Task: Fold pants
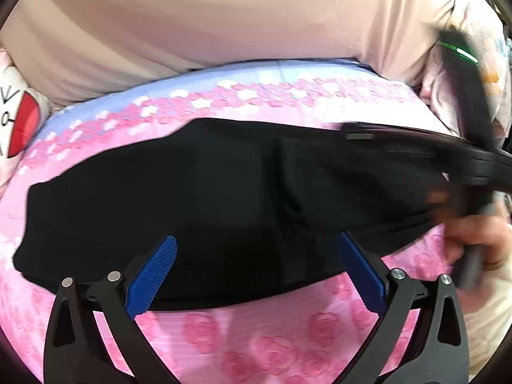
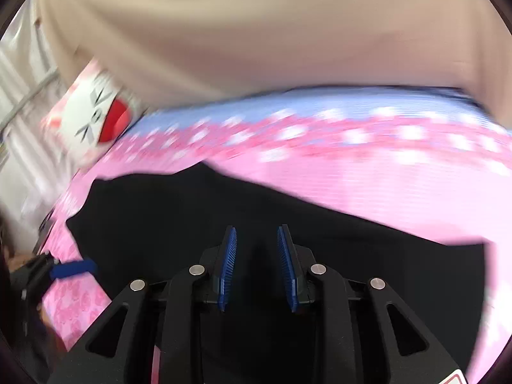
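Black pants (image 1: 198, 198) lie spread across a pink flowered bed sheet (image 1: 256, 336); they also show in the right wrist view (image 2: 192, 217). My left gripper (image 1: 256, 249) is wide open and empty, its blue pads over the near edge of the pants. My right gripper (image 2: 257, 240) is over the pants with its blue pads a small gap apart and nothing visible between them. In the left wrist view the right gripper (image 1: 432, 153) is a motion-blurred black shape over the right end of the pants, held by a hand (image 1: 480, 240).
A beige wall or headboard (image 1: 224, 25) stands behind the bed. A white cushion with a red patch (image 1: 19, 121) lies at the far left; it also shows in the right wrist view (image 2: 96, 118). The left gripper's blue pad (image 2: 73, 270) shows at left.
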`<state>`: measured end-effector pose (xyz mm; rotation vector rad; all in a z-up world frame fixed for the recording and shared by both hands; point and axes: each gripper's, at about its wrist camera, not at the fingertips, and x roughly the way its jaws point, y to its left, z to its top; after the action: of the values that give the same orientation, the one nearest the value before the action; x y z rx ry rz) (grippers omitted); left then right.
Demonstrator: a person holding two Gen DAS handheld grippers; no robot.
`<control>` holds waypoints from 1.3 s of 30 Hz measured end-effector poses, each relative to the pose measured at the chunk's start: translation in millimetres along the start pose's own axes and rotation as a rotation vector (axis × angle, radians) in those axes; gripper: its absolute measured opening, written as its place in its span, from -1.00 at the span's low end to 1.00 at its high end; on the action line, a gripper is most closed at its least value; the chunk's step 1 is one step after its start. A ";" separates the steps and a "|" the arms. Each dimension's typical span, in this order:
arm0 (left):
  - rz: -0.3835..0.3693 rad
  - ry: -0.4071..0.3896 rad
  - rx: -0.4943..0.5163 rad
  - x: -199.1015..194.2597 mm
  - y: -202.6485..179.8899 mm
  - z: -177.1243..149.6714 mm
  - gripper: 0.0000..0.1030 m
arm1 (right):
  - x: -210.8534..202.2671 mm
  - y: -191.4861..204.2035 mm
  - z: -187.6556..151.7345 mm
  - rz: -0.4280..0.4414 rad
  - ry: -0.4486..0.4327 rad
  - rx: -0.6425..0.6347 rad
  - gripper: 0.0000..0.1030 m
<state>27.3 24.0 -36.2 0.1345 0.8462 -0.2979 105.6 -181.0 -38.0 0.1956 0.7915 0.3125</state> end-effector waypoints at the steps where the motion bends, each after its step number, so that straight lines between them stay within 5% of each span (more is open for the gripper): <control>1: 0.007 -0.008 -0.002 -0.1 1.8 2.9 0.90 | -13.6 -15.4 -5.1 -0.039 -0.013 0.028 -0.50; 3: 0.004 -0.025 -0.003 2.5 -2.9 15.6 0.90 | -39.7 -49.0 -15.8 -0.154 -0.038 0.092 -0.51; 5: -0.021 -0.037 -0.005 9.1 -16.3 31.4 0.90 | -52.1 -78.1 -23.4 -0.246 -0.021 0.153 -0.72; 8: -0.060 -0.038 -0.013 36.9 -45.9 56.3 0.91 | -52.0 -92.6 -25.7 -0.223 -0.018 0.187 -0.81; 11: 0.126 0.100 -0.015 100.7 -53.3 53.7 0.90 | -23.7 -114.4 -38.0 -0.286 0.060 0.166 -1.00; 14: 0.043 0.082 -0.095 105.5 -33.0 40.2 0.91 | -36.2 -123.9 -42.7 -0.209 0.026 0.256 -1.00; 16: 0.044 0.078 -0.087 100.7 -29.9 39.6 0.91 | -46.7 -111.7 -38.0 -0.202 -0.010 0.224 -0.83; 21: 0.013 0.059 -0.112 80.4 -4.5 33.5 0.90 | -26.7 -116.3 -45.2 -0.201 0.027 0.215 -1.00; 24: 0.028 0.019 -0.144 46.3 36.5 24.1 0.90 | -47.0 -91.4 -38.6 -0.218 0.001 0.180 -0.71; 27: 0.100 -0.023 -0.195 19.9 81.0 13.1 0.90 | -47.0 -35.0 -38.0 -0.073 0.020 0.039 -0.65; 30: 0.175 -0.041 -0.269 3.9 120.1 -2.3 0.90 | -28.4 37.1 -43.6 0.015 0.046 -0.144 0.20; 35: 0.168 -0.050 -0.394 -7.8 161.0 -26.4 0.90 | 20.7 111.4 -67.1 -0.100 0.105 -0.457 0.16; 39: 0.167 -0.054 -0.401 -7.7 174.6 -37.1 0.90 | 32.8 106.7 -65.4 -0.122 0.111 -0.415 0.07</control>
<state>50.4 200.1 -54.9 -0.1759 0.8200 0.0279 58.4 -66.1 -74.2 -0.2611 0.8267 0.3668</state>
